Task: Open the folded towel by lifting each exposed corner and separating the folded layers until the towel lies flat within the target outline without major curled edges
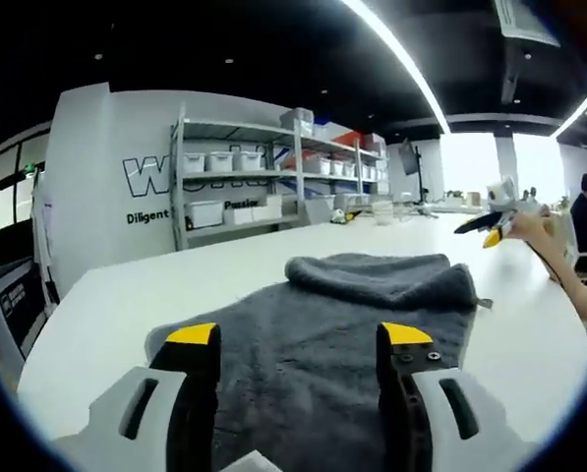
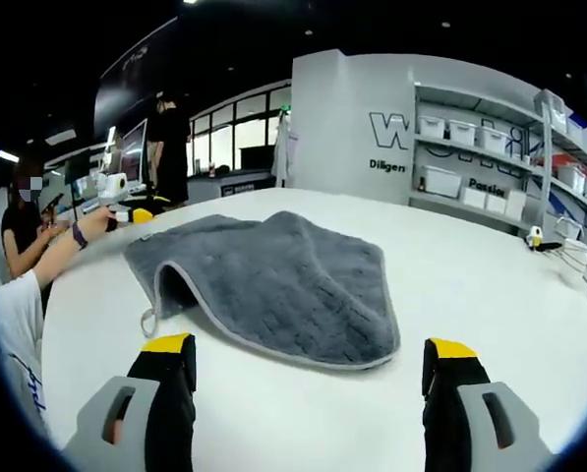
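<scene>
- The grey towel lay on the white counter, still partly folded; no target outline could be made out on the counter.
- In the left gripper view, the towel ran away from the camera, its long axis roughly along the line of the jaws, with a bunched, doubled-over ridge at its far end.
- In the right gripper view, the towel's upper layer draped over the lower one, leaving an arched gap at the near-left fold, where a small hanging loop rested on the counter beside the towel.
- The left hand-held gripper hovered directly over the towel's near edge, jaws spread and empty. This placement probably suited a grasp of a near corner.
- The right hand-held gripper stood back from the towel's rounded near edge, jaws wide apart and gripping nothing, apparently aligned for an approach to the exposed layer.
- Storage shelves stood beyond the towel, well apart from it.
</scene>
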